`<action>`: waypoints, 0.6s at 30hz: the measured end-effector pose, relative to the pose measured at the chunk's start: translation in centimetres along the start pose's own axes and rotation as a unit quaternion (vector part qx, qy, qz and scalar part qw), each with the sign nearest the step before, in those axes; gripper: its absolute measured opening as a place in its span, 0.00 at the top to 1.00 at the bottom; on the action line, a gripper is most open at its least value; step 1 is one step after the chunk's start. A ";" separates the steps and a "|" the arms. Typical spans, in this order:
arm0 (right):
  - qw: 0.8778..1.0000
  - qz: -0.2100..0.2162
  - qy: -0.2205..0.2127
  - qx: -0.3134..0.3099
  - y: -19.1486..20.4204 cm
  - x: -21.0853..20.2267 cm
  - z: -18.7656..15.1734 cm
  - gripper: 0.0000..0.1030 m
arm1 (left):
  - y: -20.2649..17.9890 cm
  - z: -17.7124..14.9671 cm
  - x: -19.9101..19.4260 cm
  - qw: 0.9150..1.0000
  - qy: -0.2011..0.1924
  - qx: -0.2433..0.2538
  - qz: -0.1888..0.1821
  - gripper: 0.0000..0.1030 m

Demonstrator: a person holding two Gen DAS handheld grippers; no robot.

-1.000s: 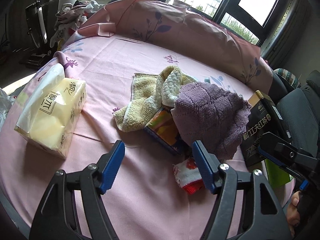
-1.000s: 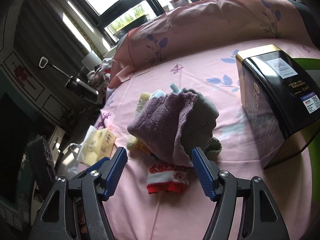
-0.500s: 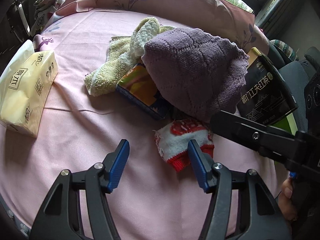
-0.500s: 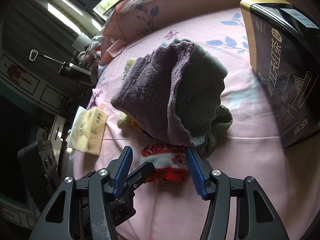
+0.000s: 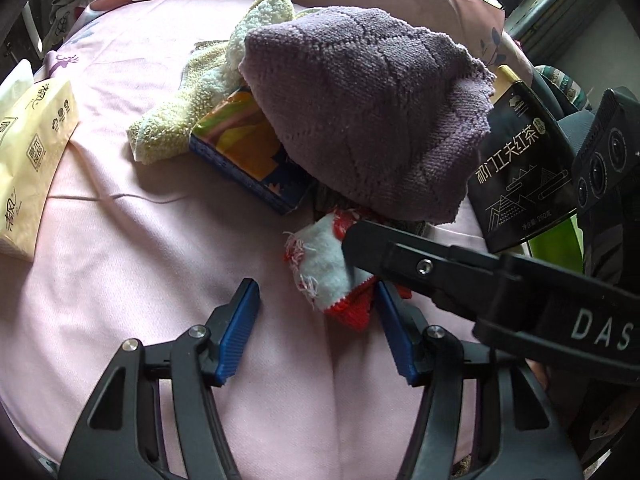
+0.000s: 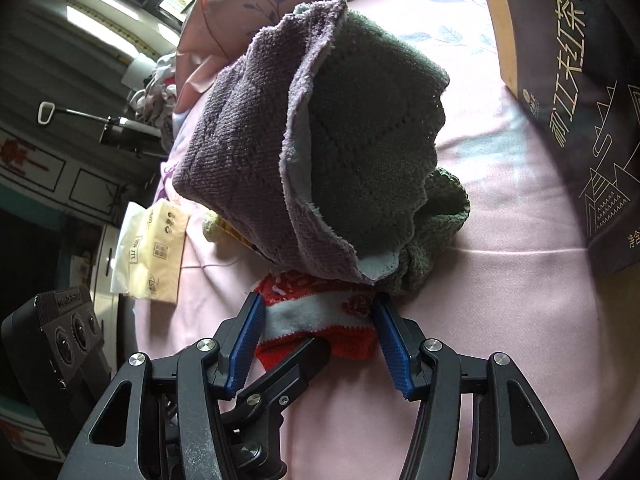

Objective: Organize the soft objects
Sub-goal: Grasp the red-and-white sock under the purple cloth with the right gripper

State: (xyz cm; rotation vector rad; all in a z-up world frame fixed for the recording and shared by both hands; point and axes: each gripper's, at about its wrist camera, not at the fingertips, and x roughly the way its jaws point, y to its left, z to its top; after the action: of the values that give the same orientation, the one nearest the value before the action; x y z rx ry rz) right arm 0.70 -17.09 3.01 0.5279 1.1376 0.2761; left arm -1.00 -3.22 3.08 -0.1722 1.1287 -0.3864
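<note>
both grippers' fingers are spread, bracketing the red-and-white sock (image 6: 320, 320) without visibly pinching. right gripper (image 6: 318, 344) leads; left gripper (image 5: 316, 332) flanks. towel pile (image 5: 360, 120) at 12 o'clock remains unsorted.

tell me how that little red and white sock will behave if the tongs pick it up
The red and white sock looks knitted and crumpled, so it will probably sag and fold rather than hold shape. It seems small and thin, likely very light. Its far edge sits under the purple cloth, which may drag slightly.
</note>
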 end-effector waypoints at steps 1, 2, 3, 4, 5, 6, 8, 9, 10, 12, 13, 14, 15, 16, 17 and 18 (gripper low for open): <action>1.000 0.003 0.004 0.003 -0.1 0.2 0.0 0.43 | -0.2 0.5 0.1 1.000 -0.001 0.003 0.003 0.43; 1.000 0.004 0.007 0.003 -0.1 0.4 0.0 0.43 | -0.4 0.4 0.1 1.000 -0.002 0.006 0.006 0.43; 1.000 0.005 0.009 0.003 -0.1 0.6 0.1 0.43 | -0.4 0.5 0.2 1.000 -0.003 0.008 0.009 0.44; 1.000 0.007 0.012 0.003 -0.2 0.8 0.1 0.43 | -0.4 0.6 0.2 1.000 -0.005 0.009 0.006 0.49; 1.000 0.011 0.015 0.004 -0.1 1.0 0.1 0.43 | -0.4 0.7 0.2 1.000 -0.004 0.007 -0.001 0.56; 1.000 0.015 0.018 0.004 -0.1 1.2 0.1 0.43 | -0.3 0.6 0.3 1.000 -0.003 0.004 -0.011 0.59; 1.000 0.015 0.015 0.000 0.1 1.3 0.0 0.46 | -0.3 0.5 0.4 1.000 -0.004 0.001 -0.014 0.60; 1.000 0.012 0.014 -0.003 0.2 1.2 0.0 0.47 | -0.4 0.6 0.4 1.000 -0.004 -0.002 -0.015 0.60; 1.000 0.011 0.013 -0.007 0.2 1.1 -0.1 0.48 | -0.6 0.7 0.5 1.000 -0.005 -0.004 -0.018 0.61; 1.000 0.013 0.010 -0.010 0.3 0.9 -0.1 0.50 | -0.3 0.6 0.0 1.000 -0.010 -0.002 -0.018 0.62; 1.000 0.016 0.007 -0.012 0.3 0.7 -0.1 0.51 | -0.3 0.6 -0.2 1.000 -0.014 0.001 -0.016 0.63; 1.000 0.018 0.004 -0.014 0.5 0.5 -0.2 0.51 | -0.4 0.6 -0.5 1.000 -0.020 0.004 -0.014 0.63; 1.000 0.019 -0.001 -0.017 0.6 0.3 -0.2 0.51 | -0.5 0.5 -0.8 1.000 -0.026 0.008 -0.013 0.63; 1.000 0.019 -0.008 -0.022 0.9 0.0 -0.3 0.51 | -0.7 0.7 -1.1 0.999 -0.033 0.010 -0.014 0.63; 0.999 0.018 -0.015 -0.029 1.2 -0.3 -0.3 0.51 | -0.7 0.7 -1.5 0.999 -0.041 0.013 -0.015 0.63; 0.999 0.017 -0.023 -0.036 1.5 -0.7 -0.4 0.51 | -0.8 0.8 -1.8 0.999 -0.047 0.015 -0.018 0.63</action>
State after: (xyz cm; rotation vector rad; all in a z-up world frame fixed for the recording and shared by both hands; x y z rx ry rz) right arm 0.15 -16.04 4.20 0.4877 1.0719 0.3312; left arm -1.14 -3.35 5.17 -0.1823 1.0271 -0.4224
